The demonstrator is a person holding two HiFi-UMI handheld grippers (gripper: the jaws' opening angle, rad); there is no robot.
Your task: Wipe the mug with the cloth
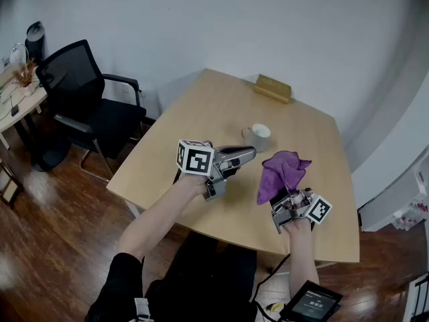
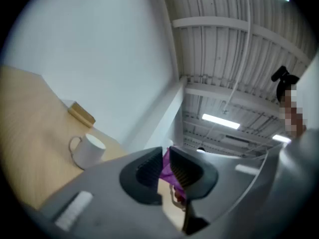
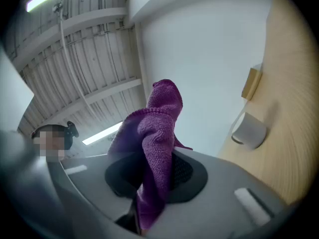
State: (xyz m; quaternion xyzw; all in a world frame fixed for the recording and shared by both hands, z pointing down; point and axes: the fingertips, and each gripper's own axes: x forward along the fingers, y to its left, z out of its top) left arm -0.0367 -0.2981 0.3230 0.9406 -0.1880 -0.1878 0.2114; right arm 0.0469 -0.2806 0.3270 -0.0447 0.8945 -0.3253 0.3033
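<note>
A white mug point(image 1: 258, 137) stands upright on the wooden table point(image 1: 201, 113), handle to its left; it also shows in the left gripper view point(image 2: 87, 151) and the right gripper view point(image 3: 249, 129). My right gripper point(image 1: 287, 196) is shut on a purple cloth point(image 1: 281, 173), which bunches up above its jaws point(image 3: 152, 148) just right of and nearer than the mug. My left gripper point(image 1: 249, 154) hovers tilted just in front of the mug, jaws nearly together with nothing between them point(image 2: 164, 171); the purple cloth point(image 2: 167, 172) shows only beyond them.
A small wooden block point(image 1: 272, 88) lies near the table's far edge. A black office chair point(image 1: 84, 106) stands left of the table, beside a second desk point(image 1: 20, 99). A tablet point(image 1: 312, 304) shows at the bottom, below the right arm.
</note>
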